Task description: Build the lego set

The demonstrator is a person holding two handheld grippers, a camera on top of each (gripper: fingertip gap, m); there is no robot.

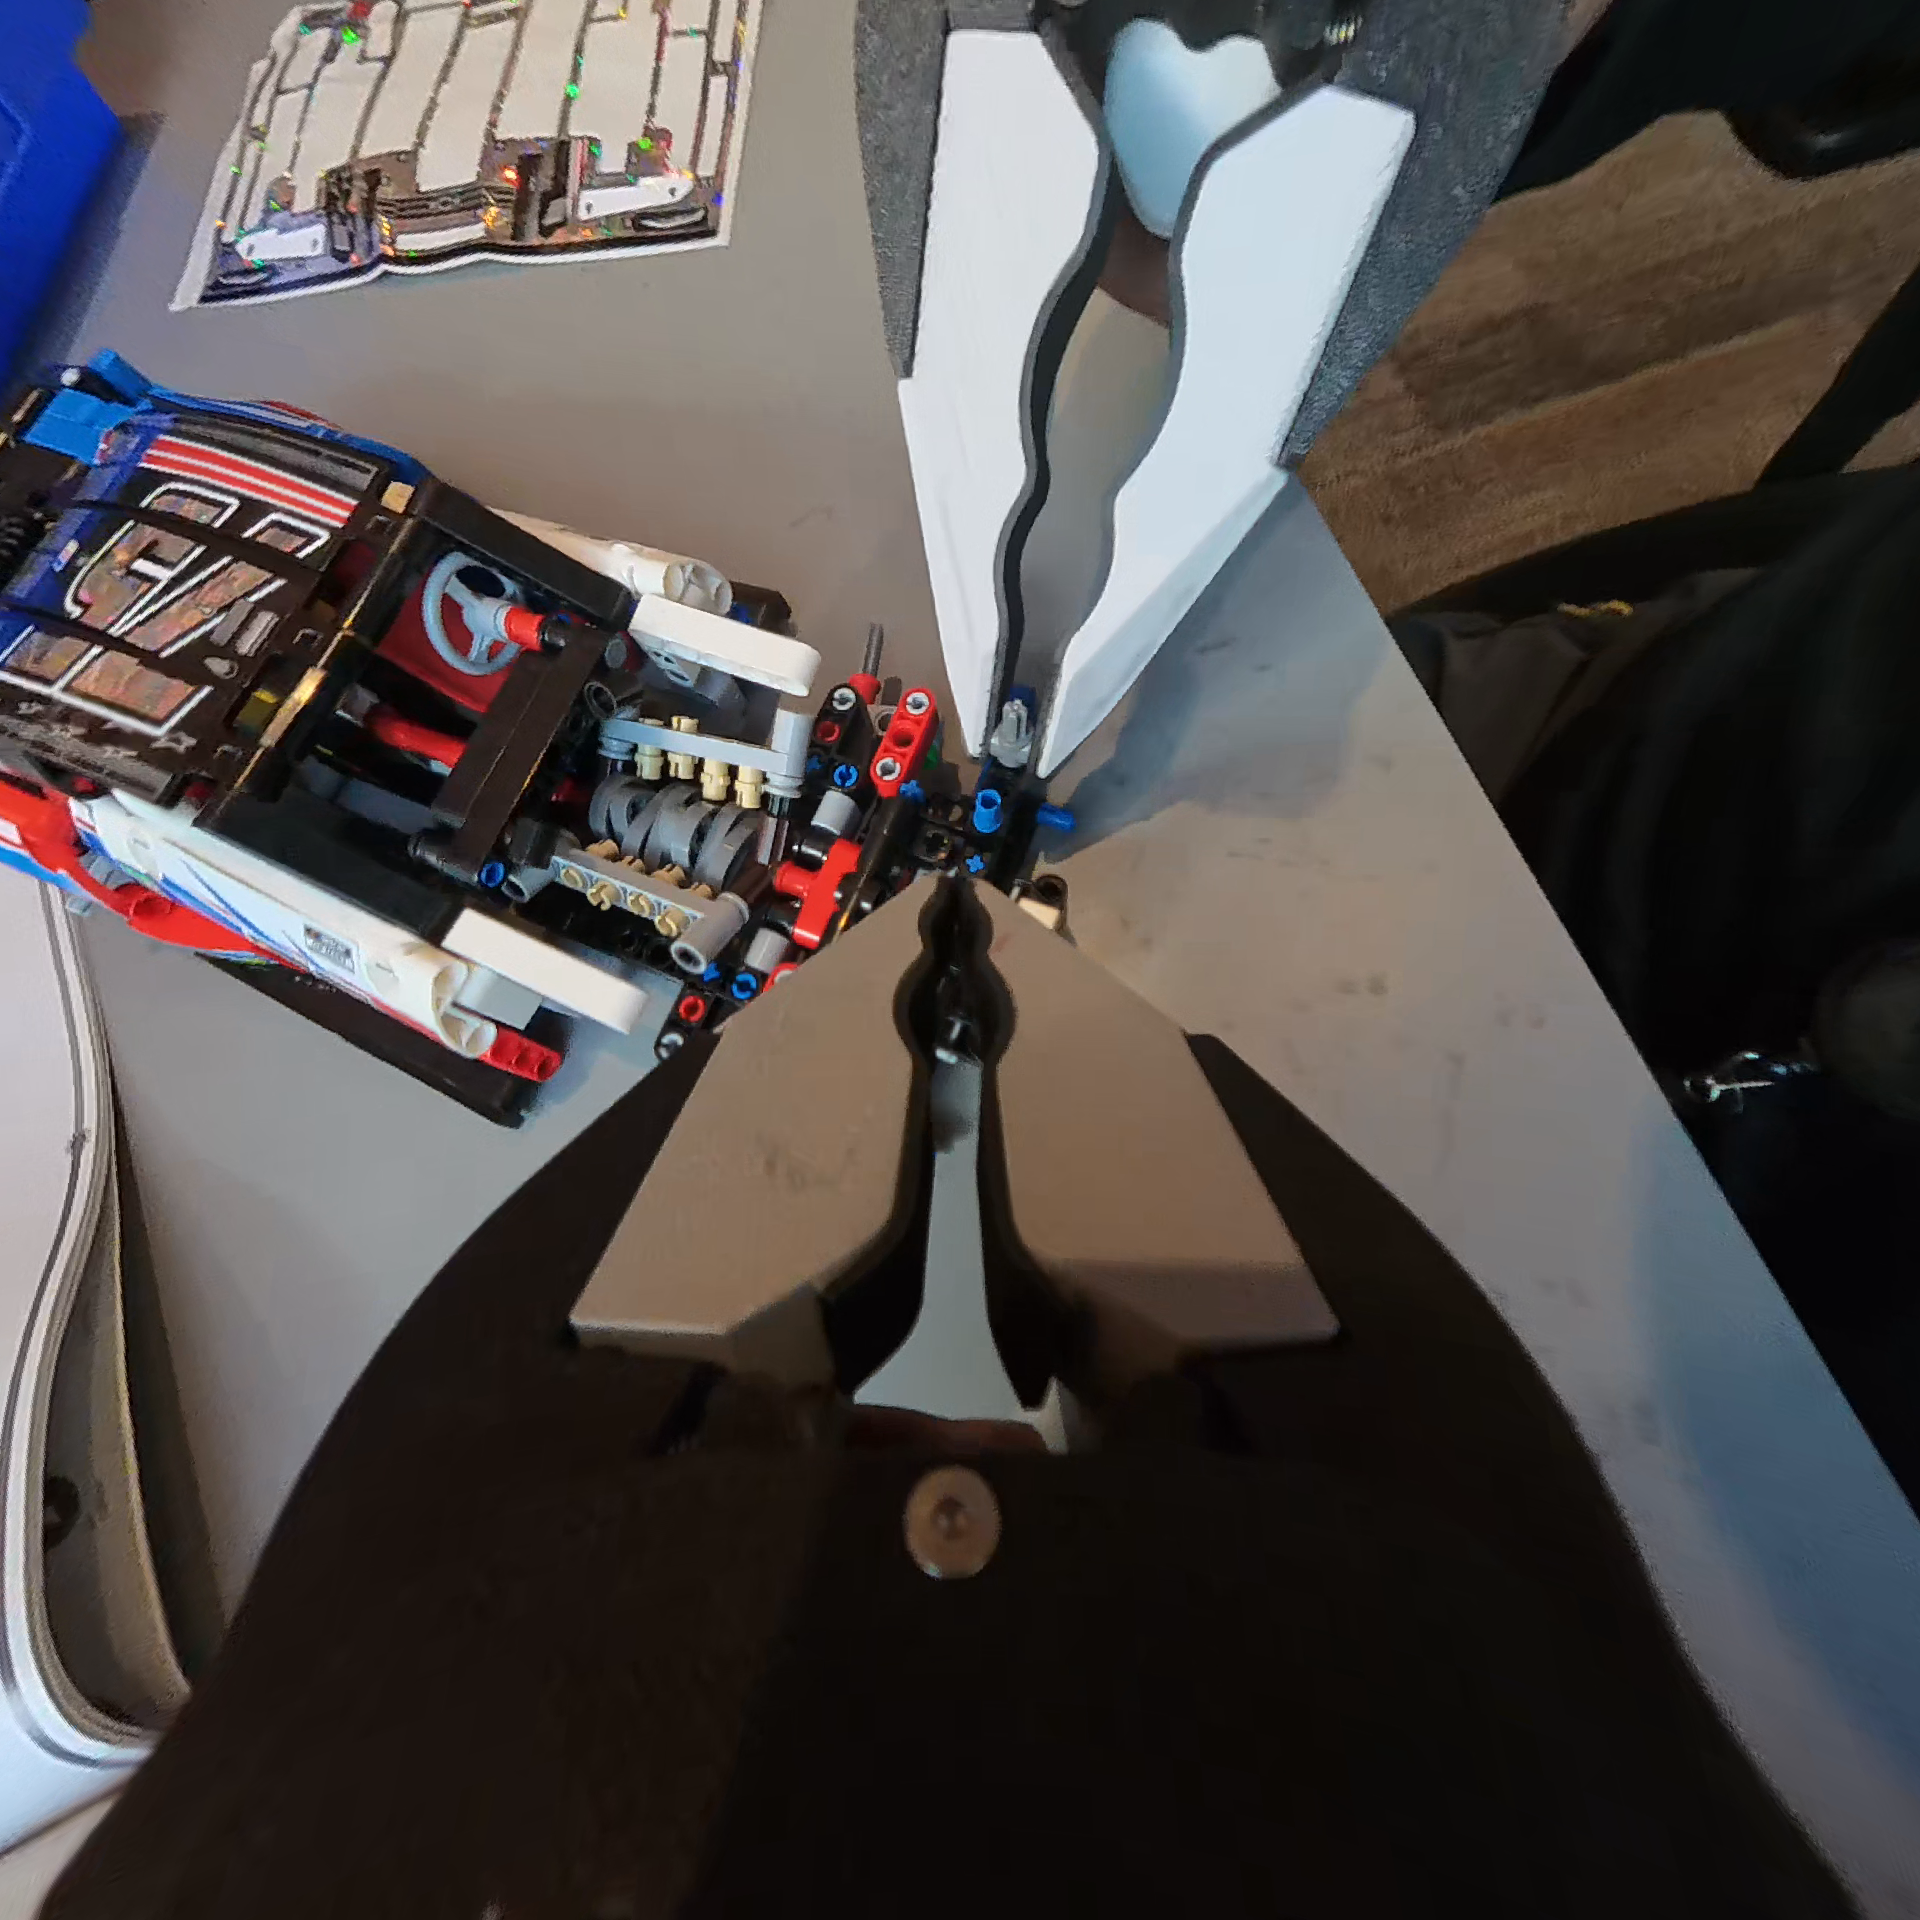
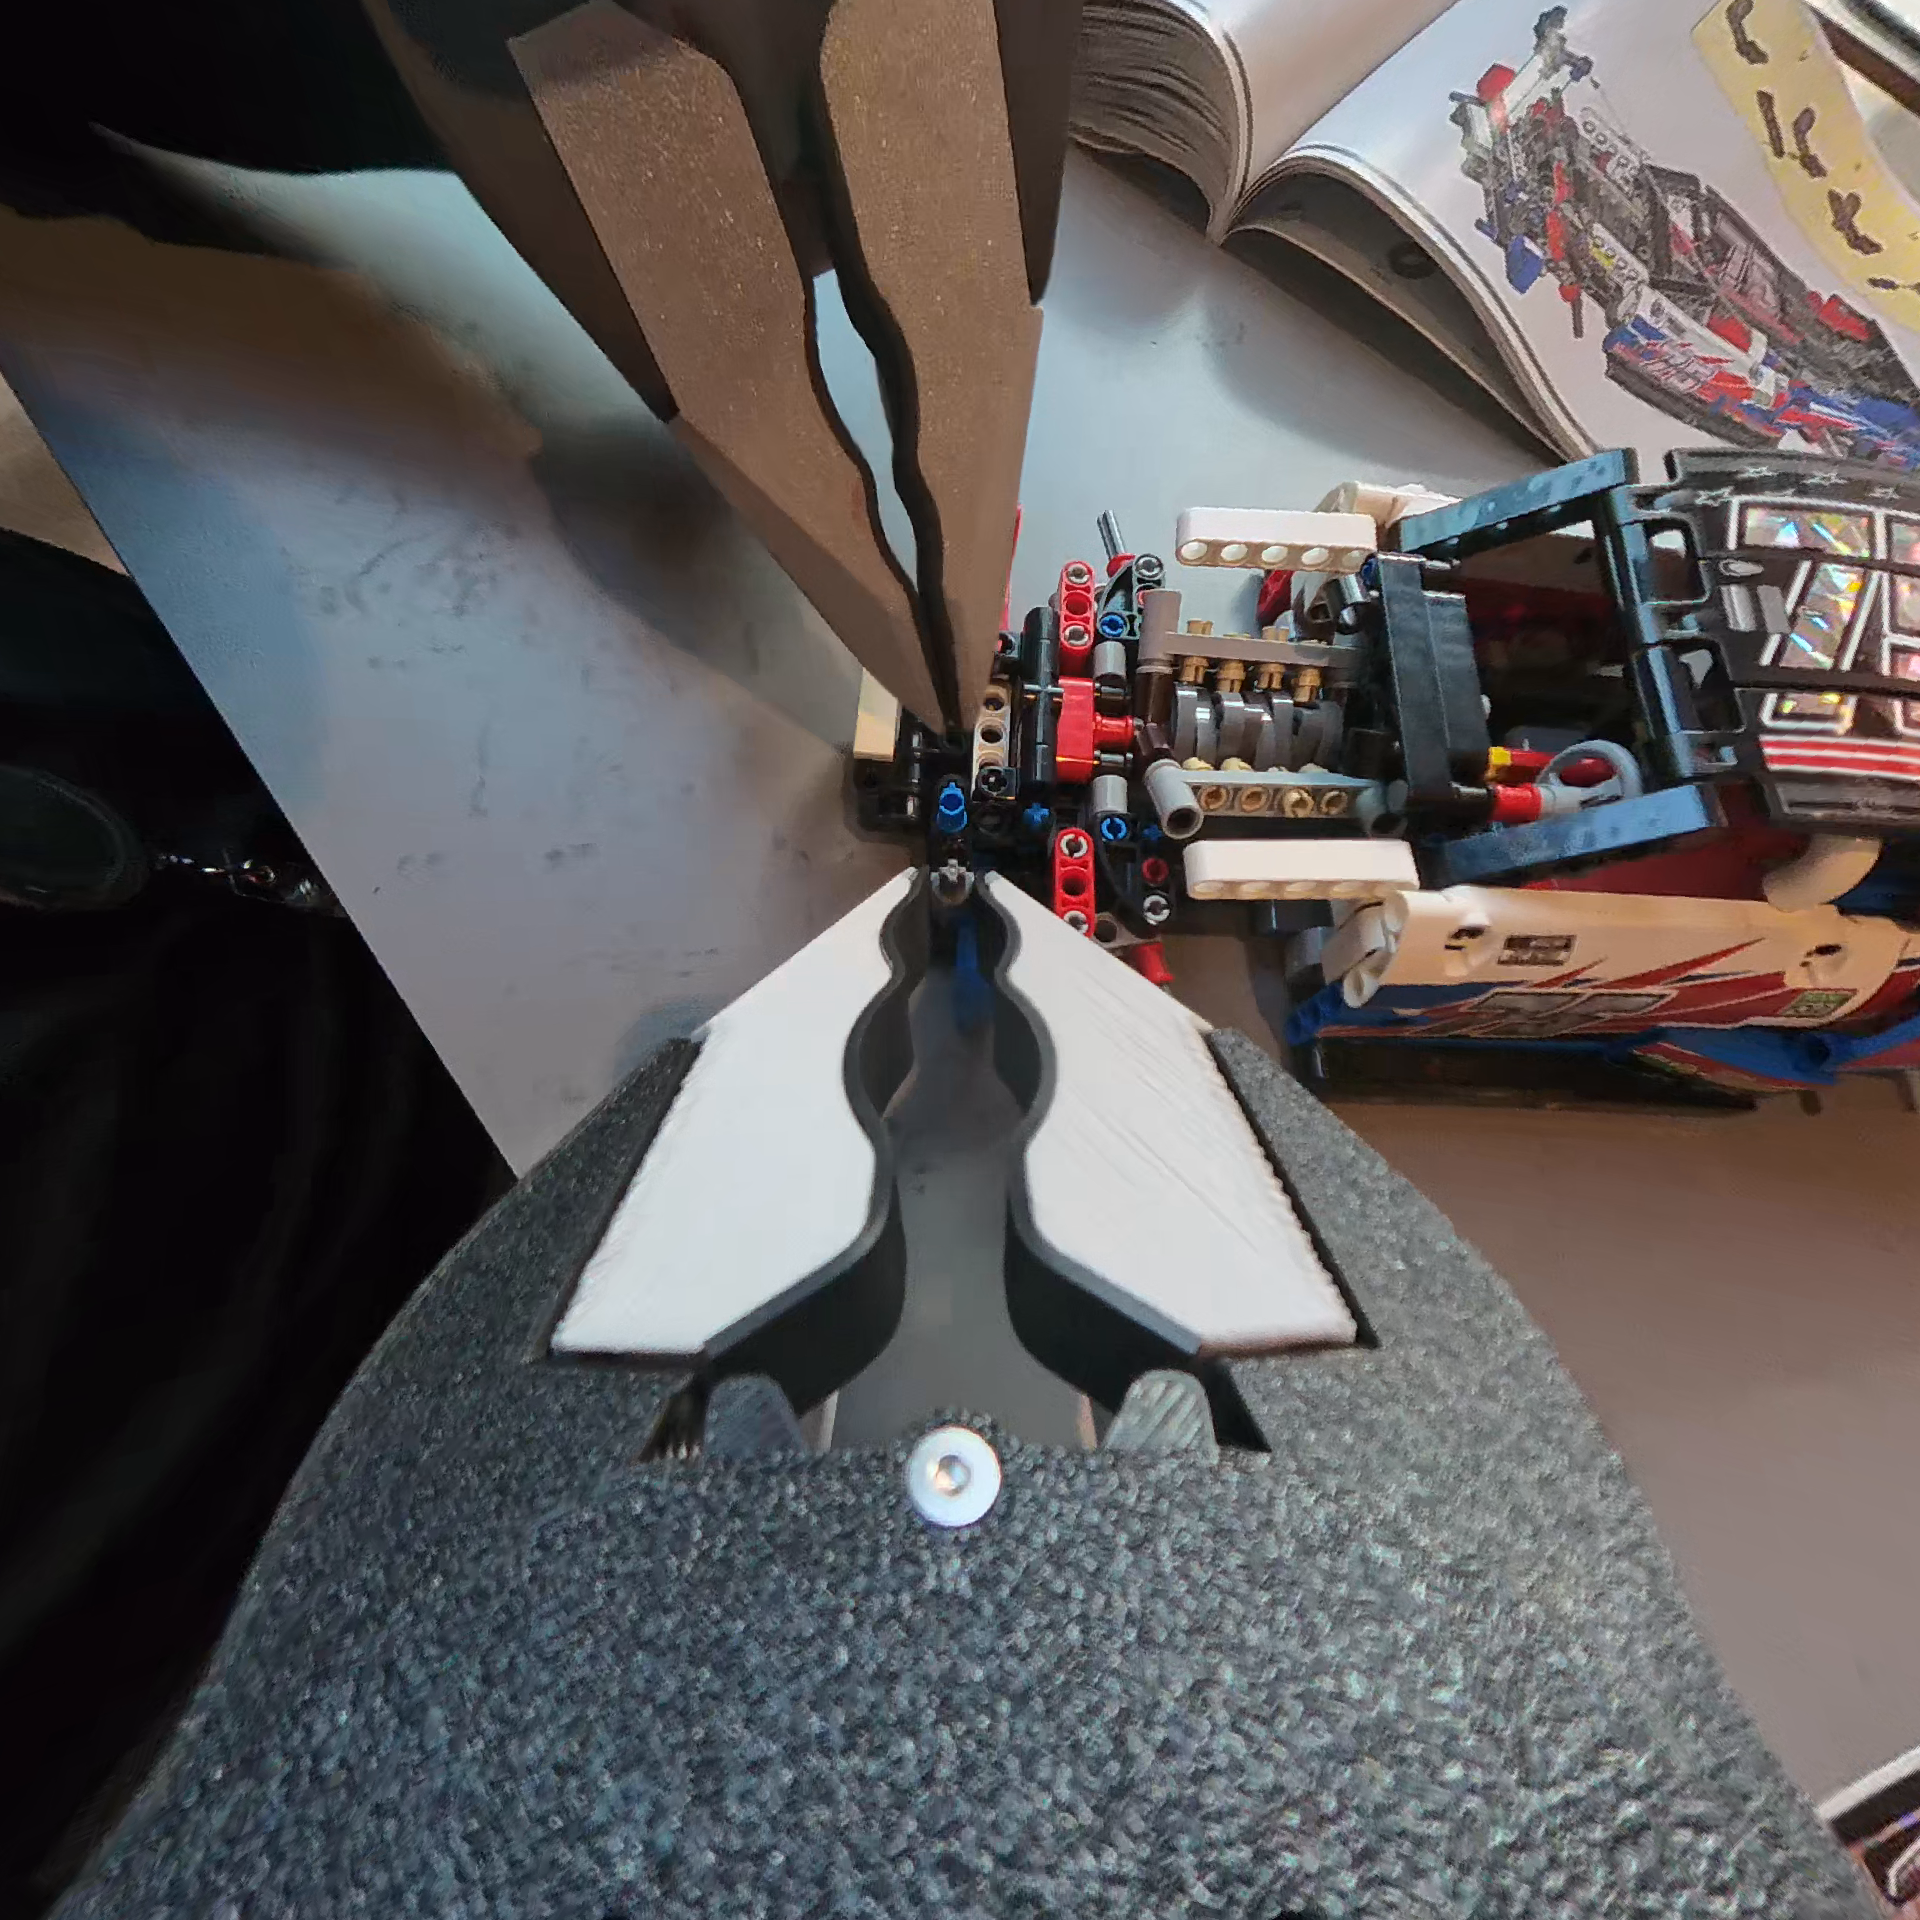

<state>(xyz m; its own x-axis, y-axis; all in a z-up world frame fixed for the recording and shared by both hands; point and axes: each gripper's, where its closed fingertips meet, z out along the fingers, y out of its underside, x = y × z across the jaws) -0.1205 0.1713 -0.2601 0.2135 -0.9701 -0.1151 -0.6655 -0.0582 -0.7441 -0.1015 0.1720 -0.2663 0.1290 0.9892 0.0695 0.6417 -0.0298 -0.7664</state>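
A red, white and blue lego car point(image 1: 312, 675) lies on the grey table point(image 1: 1299, 987), its open engine bay and black front frame point(image 1: 940, 831) toward me. My left gripper point(image 1: 951, 883) has grey fingers. Its tips are shut together right at the near edge of that frame, and I see nothing distinct between them. It comes down from the top of the right wrist view point(image 2: 951, 722). My right gripper point(image 2: 951, 883) has white fingers and is shut on a small grey-and-blue lego piece point(image 2: 948, 883), held against the frame's other side. The piece also shows in the left wrist view point(image 1: 1013, 727). A blue pin point(image 1: 987, 805) stands on the frame between the grippers.
An open instruction booklet point(image 2: 1558, 208) lies beyond the car. A sticker sheet point(image 1: 478, 135) and a blue bin point(image 1: 42, 187) are at the far left. The table's edge point(image 1: 1558, 935) runs diagonally close to the frame, with a person's dark clothing point(image 1: 1714, 831) beyond it. My left and right fingertips are right by each other.
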